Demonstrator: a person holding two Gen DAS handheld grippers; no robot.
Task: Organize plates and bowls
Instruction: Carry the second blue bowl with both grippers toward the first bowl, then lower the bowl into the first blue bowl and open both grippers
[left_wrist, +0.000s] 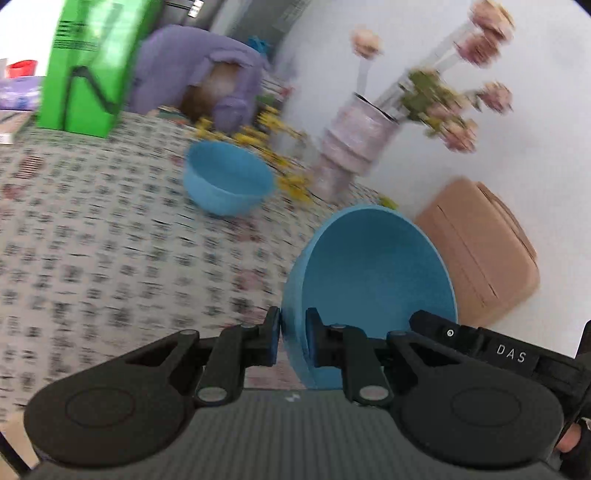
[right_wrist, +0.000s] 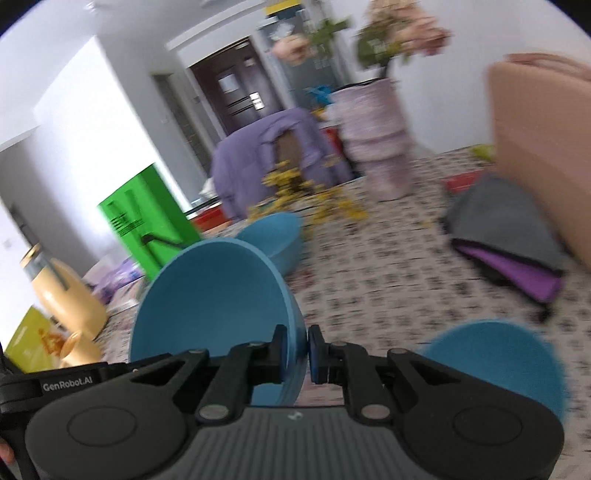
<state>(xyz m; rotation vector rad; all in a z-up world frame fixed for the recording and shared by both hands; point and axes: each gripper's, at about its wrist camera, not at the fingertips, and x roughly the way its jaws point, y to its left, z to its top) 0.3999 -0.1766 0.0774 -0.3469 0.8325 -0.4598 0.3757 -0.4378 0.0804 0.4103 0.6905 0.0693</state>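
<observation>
My left gripper (left_wrist: 293, 334) is shut on the rim of a blue bowl (left_wrist: 373, 277) and holds it tilted above the patterned tablecloth (left_wrist: 92, 240). A second blue bowl (left_wrist: 229, 181) rests on the cloth farther back. My right gripper (right_wrist: 296, 354) is shut on the rim of another blue bowl (right_wrist: 218, 295), also tilted and lifted. Behind it a blue bowl (right_wrist: 275, 236) sits on the table. Part of a further blue bowl (right_wrist: 509, 362) shows at the lower right of the right wrist view.
A green box (left_wrist: 92, 66), a lilac vase (left_wrist: 354, 144) with flowers, scattered yellow blossoms (left_wrist: 258, 136) and a tan case (left_wrist: 480, 251) ring the table. The right wrist view shows folded grey and purple cloth (right_wrist: 509, 240) and a yellow bottle (right_wrist: 62, 291).
</observation>
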